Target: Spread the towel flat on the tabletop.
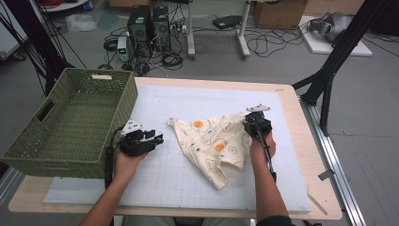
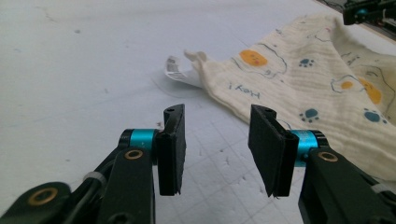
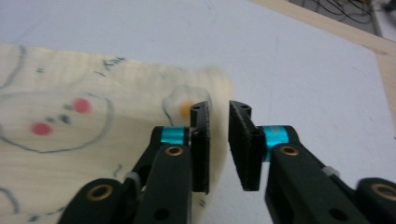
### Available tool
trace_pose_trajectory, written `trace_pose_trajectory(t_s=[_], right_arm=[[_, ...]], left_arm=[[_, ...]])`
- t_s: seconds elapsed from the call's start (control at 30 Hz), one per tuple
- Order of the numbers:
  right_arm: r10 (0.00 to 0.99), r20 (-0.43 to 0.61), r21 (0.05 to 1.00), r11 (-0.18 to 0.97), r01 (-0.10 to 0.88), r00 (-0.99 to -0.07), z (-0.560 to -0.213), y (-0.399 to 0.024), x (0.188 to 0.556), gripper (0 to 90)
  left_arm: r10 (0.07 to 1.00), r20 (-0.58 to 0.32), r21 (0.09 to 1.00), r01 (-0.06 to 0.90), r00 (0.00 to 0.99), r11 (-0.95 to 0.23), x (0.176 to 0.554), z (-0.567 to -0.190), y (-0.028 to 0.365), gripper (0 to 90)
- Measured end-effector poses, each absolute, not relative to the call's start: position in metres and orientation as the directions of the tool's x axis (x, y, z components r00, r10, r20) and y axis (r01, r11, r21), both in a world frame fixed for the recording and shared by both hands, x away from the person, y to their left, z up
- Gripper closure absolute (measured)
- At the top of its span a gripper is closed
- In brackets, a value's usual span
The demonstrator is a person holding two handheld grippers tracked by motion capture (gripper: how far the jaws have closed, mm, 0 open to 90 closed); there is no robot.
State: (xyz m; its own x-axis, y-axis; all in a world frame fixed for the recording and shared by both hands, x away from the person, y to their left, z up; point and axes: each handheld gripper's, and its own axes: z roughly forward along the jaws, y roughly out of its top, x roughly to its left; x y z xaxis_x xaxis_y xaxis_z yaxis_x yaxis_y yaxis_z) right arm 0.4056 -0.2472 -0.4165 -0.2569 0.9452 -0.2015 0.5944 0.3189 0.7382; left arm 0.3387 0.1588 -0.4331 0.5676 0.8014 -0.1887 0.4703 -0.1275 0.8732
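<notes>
Cloth (image 1: 214, 143), cream with egg print, lying crumpled mid-table (image 1: 155, 179) on the white gridded mat; left tongs (image 2: 217, 149) parted and empty just short of its tagged corner, right tongs (image 3: 219, 140) narrowly parted, gripping nothing, at its far corner; green woven basket (image 1: 70, 127) at far left.

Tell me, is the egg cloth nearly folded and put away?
Not yet. The cloth lies rumpled on the white mat, only loosely doubled over. The right gripper sits at its corner, jaws a little apart, holding nothing. The left gripper waits open beside it. The green basket holds nothing, so neat folding and putting away probably remain.
</notes>
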Motion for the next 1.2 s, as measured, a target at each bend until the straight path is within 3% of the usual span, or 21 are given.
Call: trace_pose_trajectory(t_s=[0.1,0.33,0.53,0.6,0.77,1.0,1.13,1.17,1.2], right_arm=[[0.937,-0.175,0.757,0.325,0.567,-0.304,-0.411,-0.247,0.4,68.7],[0.907,-0.161,0.78,0.359,0.513,-0.389,-0.402,-0.254,0.375,60.8],[0.901,-0.072,0.811,0.302,0.501,-0.427,-0.402,-0.272,0.345,51.5],[0.883,-0.01,0.83,0.27,0.489,-0.47,-0.403,-0.279,0.329,42.3],[0.862,0.014,0.835,0.268,0.48,-0.506,-0.41,-0.286,0.31,37.6],[0.868,0.041,0.829,0.247,0.502,-0.494,-0.419,-0.293,0.31,36.3],[0.867,0.042,0.83,0.247,0.501,-0.497,-0.419,-0.291,0.311,36.2],[0.866,0.042,0.829,0.248,0.502,-0.498,-0.419,-0.289,0.311,36.2],[0.865,0.041,0.83,0.25,0.499,-0.501,-0.419,-0.289,0.311,36.2]], left_arm=[[0.787,-0.19,0.869,0.474,0.588,-0.145,0.339,-0.434,0.154,56.4],[0.728,-0.205,0.843,0.496,0.654,-0.208,0.338,-0.44,0.129,50.8],[0.694,-0.19,0.824,0.497,0.694,-0.272,0.337,-0.445,0.102,48.0],[0.687,-0.184,0.82,0.495,0.703,-0.287,0.337,-0.447,0.09,47.0],[0.684,-0.173,0.813,0.495,0.708,-0.307,0.337,-0.45,0.074,45.9],[0.671,-0.021,0.79,0.424,0.741,-0.443,0.333,-0.451,0.043,45.8],[0.652,0.036,0.778,0.388,0.757,-0.493,0.331,-0.448,0.033,53.1],[0.635,0.043,0.779,0.372,0.772,-0.505,0.33,-0.448,0.031,72.9],[0.625,0.056,0.779,0.357,0.779,-0.515,0.329,-0.447,0.03,82.5]])
